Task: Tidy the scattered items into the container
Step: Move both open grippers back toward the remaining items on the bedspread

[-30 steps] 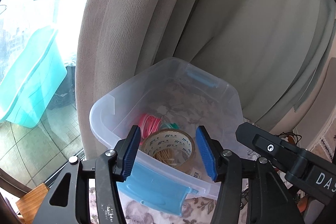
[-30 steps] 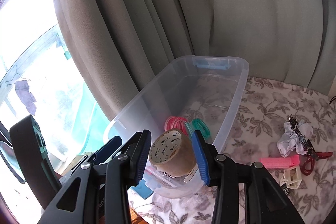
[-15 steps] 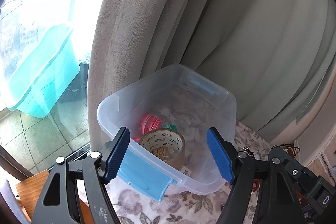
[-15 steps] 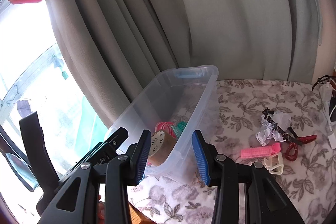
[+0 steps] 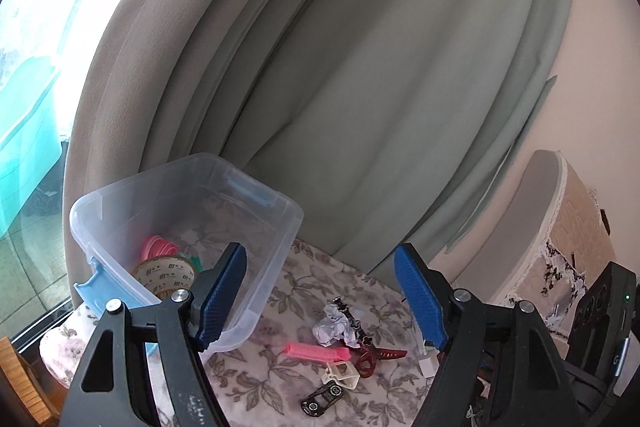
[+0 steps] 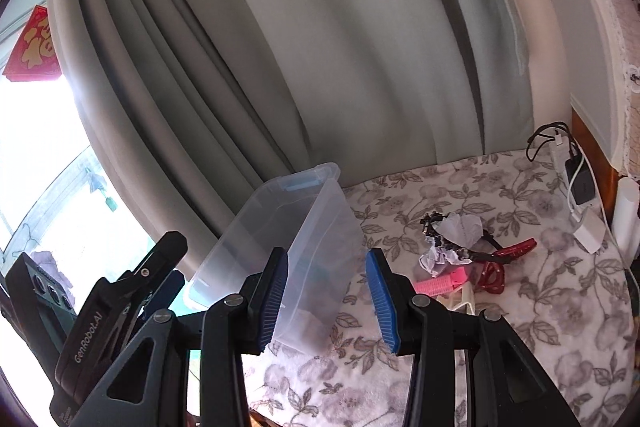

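A clear plastic bin (image 5: pixel 280 215) with blue handles stands at the table's left edge; it also shows in the right wrist view (image 6: pixel 320 227). Inside lie a roll of brown tape (image 5: pixel 166 273), pink rings (image 5: pixel 160 247) and a green item. On the floral cloth lie a crumpled white paper (image 5: pixel 330 325), a pink hair clip (image 5: pixel 316 351), a dark red clip (image 5: pixel 376 357), a cream clip (image 5: pixel 342 375) and a small black toy car (image 5: pixel 322 397). My left gripper (image 5: pixel 320 299) is wide open and empty, above the table right of the bin. My right gripper (image 6: pixel 328 299) is open and empty beside the bin.
Grey curtains hang behind the table. A charger with cables (image 6: pixel 580 183) and a white adapter (image 6: pixel 590 233) lie at the table's right edge. A window with a teal tub (image 5: pixel 24 131) outside is to the left. The table's front edge (image 6: pixel 320 407) is close below.
Both grippers have pulled back from the bin and swung right. The left one has opened wide. The tape roll lies in the bin. The scattered items have come into view.
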`<action>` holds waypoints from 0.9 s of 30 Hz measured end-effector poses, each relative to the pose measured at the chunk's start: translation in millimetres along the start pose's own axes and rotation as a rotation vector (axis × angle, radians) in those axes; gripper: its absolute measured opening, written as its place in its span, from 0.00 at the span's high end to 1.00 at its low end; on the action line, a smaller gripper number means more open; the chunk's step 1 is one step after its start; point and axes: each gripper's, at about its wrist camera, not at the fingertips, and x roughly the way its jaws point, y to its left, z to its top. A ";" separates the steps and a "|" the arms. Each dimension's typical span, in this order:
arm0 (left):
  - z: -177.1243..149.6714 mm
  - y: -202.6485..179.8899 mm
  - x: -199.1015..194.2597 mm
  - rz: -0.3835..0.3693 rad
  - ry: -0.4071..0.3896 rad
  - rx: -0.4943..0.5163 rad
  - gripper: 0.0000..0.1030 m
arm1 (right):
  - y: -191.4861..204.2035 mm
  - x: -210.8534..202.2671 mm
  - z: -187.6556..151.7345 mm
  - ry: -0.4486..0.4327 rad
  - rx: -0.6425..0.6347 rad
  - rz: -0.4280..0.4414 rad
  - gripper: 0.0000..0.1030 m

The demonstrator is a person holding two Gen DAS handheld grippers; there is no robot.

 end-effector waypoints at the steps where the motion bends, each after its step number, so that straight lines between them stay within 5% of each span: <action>1: -2.3 -6.6 -0.6 -0.020 -0.008 0.014 0.24 | -7.3 -5.0 0.8 -0.011 0.016 -0.006 0.57; 4: -9.2 -26.7 -2.1 -0.080 -0.030 0.058 0.24 | -32.1 -20.2 2.2 -0.046 0.068 -0.036 0.57; 8: -25.7 -58.8 7.8 -0.069 -0.012 0.188 0.24 | -64.6 -38.1 2.0 -0.087 0.140 -0.071 0.56; 21: -75.4 -86.8 73.6 0.049 0.224 0.332 0.24 | -134.4 -55.0 -12.9 -0.095 0.276 -0.136 0.55; 27: -100.9 -86.9 94.5 0.035 0.291 0.409 0.24 | -151.0 -35.3 -22.4 -0.039 0.314 -0.144 0.55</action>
